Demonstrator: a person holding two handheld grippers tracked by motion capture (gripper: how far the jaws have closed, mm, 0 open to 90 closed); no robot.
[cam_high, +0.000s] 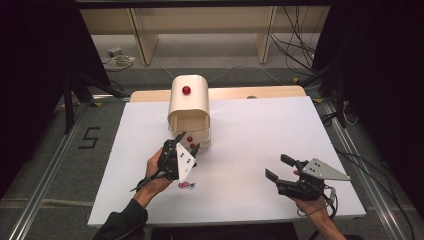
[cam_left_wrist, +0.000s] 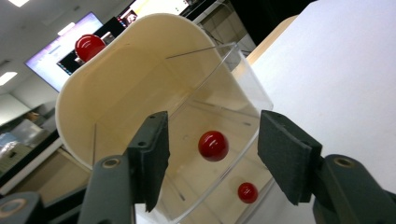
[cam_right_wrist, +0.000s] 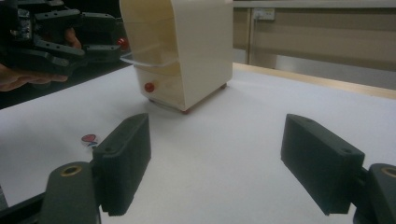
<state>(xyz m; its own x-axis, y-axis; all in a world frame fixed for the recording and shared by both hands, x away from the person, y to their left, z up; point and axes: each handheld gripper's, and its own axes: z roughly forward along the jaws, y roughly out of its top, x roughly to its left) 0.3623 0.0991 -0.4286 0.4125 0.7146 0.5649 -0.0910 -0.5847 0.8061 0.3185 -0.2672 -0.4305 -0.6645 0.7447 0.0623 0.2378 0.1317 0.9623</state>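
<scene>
Standing near the far middle of the white table (cam_high: 280, 150), the cream bread-bin-like box (cam_high: 189, 102) faced the person with its clear roll-front door (cam_left_wrist: 233, 93) partly raised, a red knob (cam_left_wrist: 213, 145) on that door and a second red knob (cam_left_wrist: 247, 192) lower on the front. A third red knob (cam_high: 186, 90) sat on the curved top. The left gripper (cam_high: 186, 145) hovered right at the opening, its jaws spread on either side of the door knob without pressing it; judging by that, the knob was either about to be pinched or freshly freed, so that the door could be worked. The right gripper (cam_high: 280, 167) waited well apart on the near right of the table, jaws wide and holding nothing, probably kept clear so as not to crowd the box. A small red-and-pink sticker-like item (cam_high: 186, 185) lay flat on the table just below the left hand (cam_high: 152, 172). Nothing stood between either gripper and the box.
</scene>
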